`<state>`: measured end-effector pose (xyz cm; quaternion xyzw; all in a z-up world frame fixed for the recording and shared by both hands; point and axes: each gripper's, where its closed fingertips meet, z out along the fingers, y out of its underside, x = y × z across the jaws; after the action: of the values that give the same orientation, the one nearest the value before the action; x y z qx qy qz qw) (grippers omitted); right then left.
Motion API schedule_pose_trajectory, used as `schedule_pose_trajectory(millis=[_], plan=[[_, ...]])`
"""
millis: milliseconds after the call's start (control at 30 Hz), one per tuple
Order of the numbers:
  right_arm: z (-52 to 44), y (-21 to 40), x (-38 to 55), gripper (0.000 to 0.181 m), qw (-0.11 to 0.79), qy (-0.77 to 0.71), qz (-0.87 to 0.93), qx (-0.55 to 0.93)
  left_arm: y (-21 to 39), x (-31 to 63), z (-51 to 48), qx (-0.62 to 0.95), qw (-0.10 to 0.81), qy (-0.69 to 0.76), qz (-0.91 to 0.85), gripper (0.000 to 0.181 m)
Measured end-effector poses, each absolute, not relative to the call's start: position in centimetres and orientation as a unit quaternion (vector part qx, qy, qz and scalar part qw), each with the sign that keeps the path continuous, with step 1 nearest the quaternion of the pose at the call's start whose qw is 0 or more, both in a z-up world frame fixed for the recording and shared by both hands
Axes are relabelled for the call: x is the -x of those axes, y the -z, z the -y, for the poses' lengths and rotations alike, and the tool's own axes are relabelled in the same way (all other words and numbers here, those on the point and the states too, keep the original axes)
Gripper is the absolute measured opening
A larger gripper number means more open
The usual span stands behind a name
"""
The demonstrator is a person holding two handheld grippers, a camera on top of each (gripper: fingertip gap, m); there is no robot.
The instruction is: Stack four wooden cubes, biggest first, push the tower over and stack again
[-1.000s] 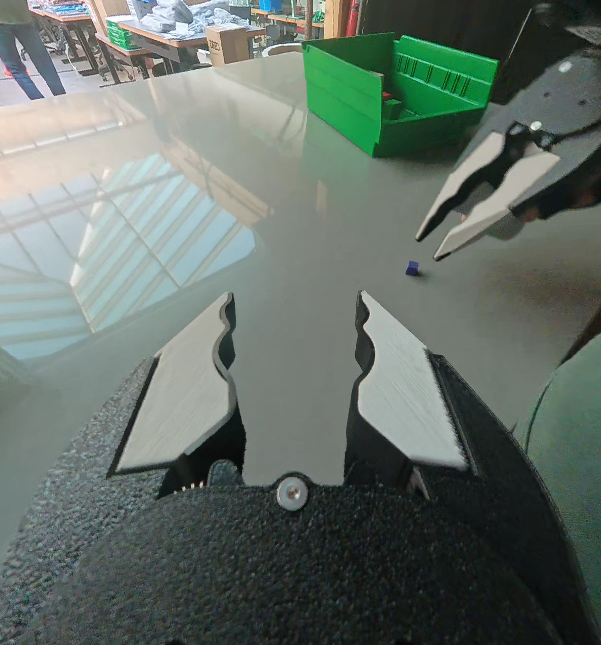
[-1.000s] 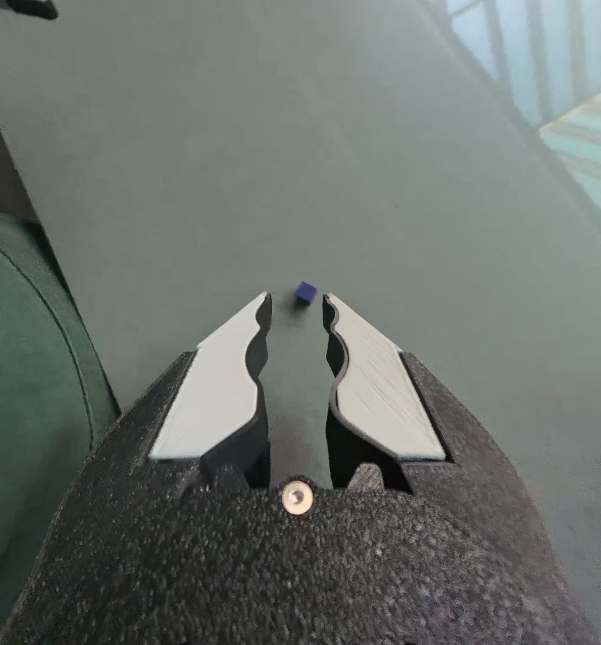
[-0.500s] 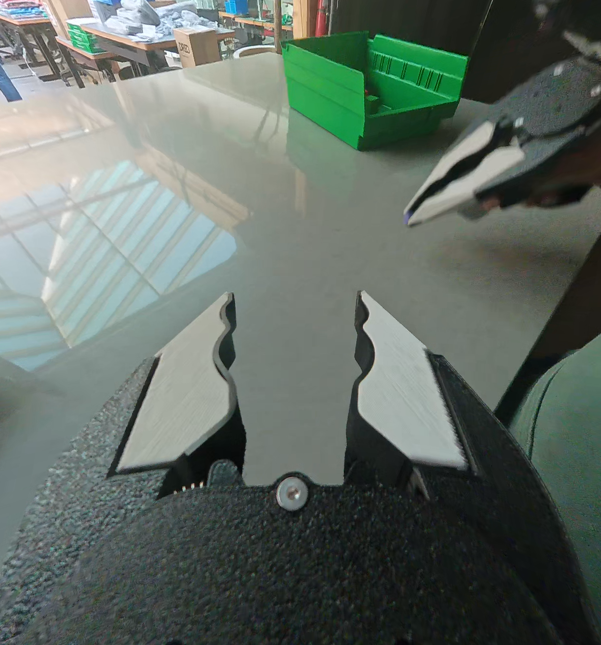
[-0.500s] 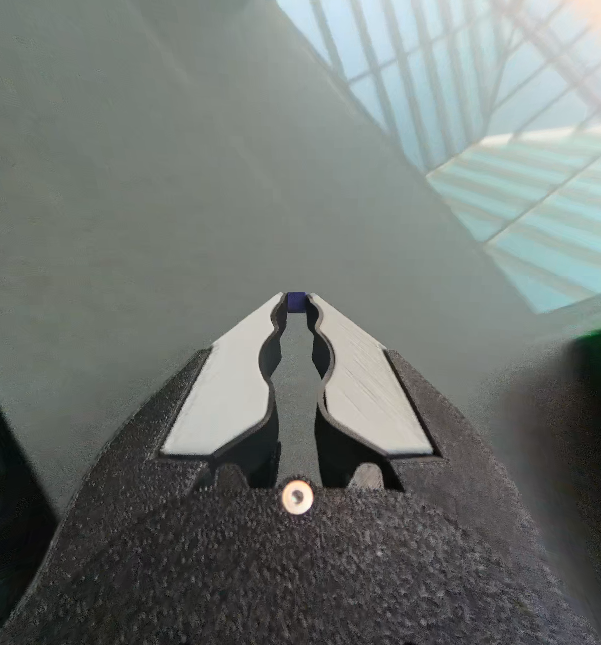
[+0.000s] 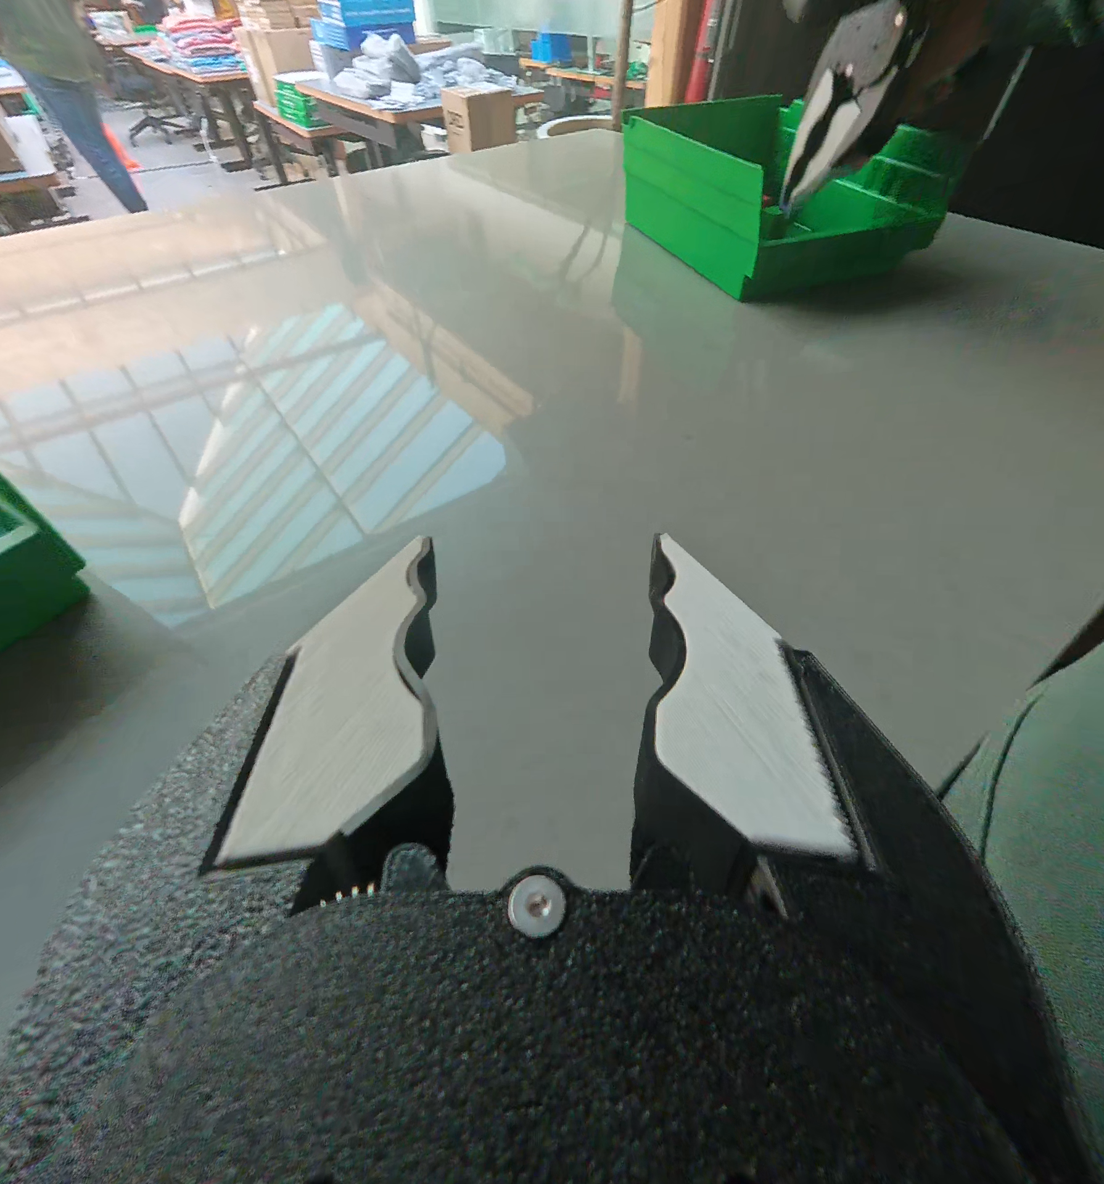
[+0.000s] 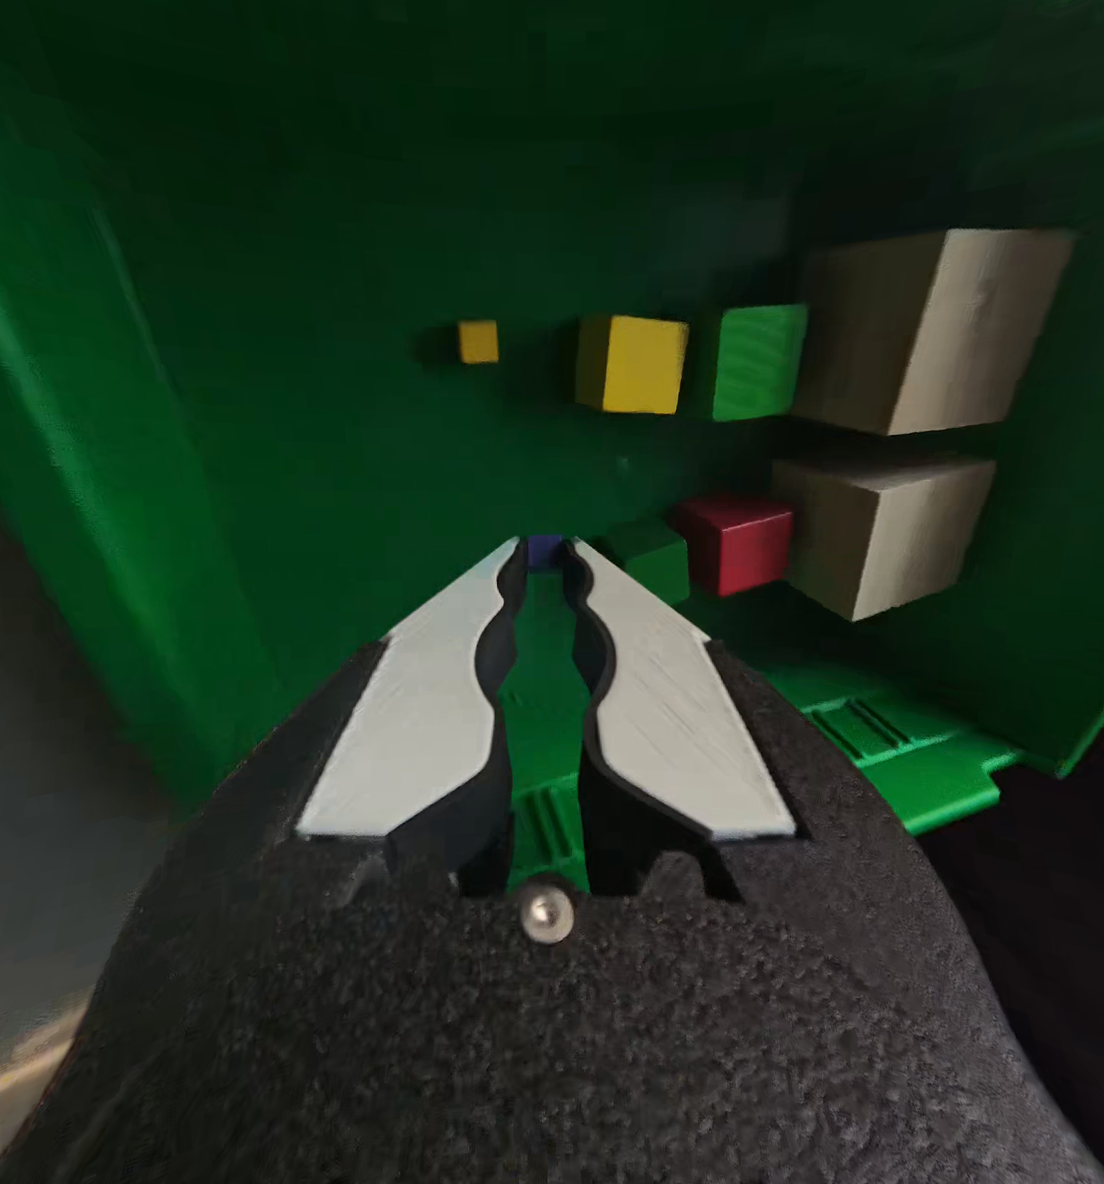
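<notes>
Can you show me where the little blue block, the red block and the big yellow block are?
Blue block (image 6: pixel 544 551), right wrist view: its face showing between the right gripper's fingertips.
Red block (image 6: pixel 743 544), right wrist view: middle of its front face.
Big yellow block (image 6: pixel 634 364), right wrist view: middle of its front face.

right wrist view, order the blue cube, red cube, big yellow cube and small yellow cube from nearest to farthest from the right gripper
1. blue cube, pinched at the tips of the right gripper
2. red cube, just right of the tips
3. big yellow cube and small yellow cube, above: too close to call
</notes>
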<state>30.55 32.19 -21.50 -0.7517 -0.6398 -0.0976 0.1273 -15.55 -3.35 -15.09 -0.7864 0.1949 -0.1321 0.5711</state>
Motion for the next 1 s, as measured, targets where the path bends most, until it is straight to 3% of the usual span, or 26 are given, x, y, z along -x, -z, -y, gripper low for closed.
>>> schedule_pose_trajectory(millis=[300,433,533,800,1000], plan=[[-33.7,24.0,-31.1,0.011,0.058,0.076,0.665,0.74,16.1,15.7,2.4,0.803,0.565,0.11,-0.154,0.067],[-34.1,23.5,-31.4,0.021,0.071,0.096,0.665,0.737,16.2,15.1,1.6,0.804,0.563,0.11,-0.156,0.068],[-34.3,20.8,-29.8,0.024,0.145,0.083,0.649,0.742,16.1,14.9,1.2,0.804,0.562,0.112,-0.16,0.068],[-28.5,7.2,-23.5,0.039,0.445,-0.014,0.499,0.744,15.2,15.9,-0.2,0.796,0.573,0.114,-0.157,0.068],[-17.9,7.8,-21.2,0.065,0.541,-0.103,0.351,0.758,15.1,16.6,-1.0,0.794,0.577,0.119,-0.15,0.069]])
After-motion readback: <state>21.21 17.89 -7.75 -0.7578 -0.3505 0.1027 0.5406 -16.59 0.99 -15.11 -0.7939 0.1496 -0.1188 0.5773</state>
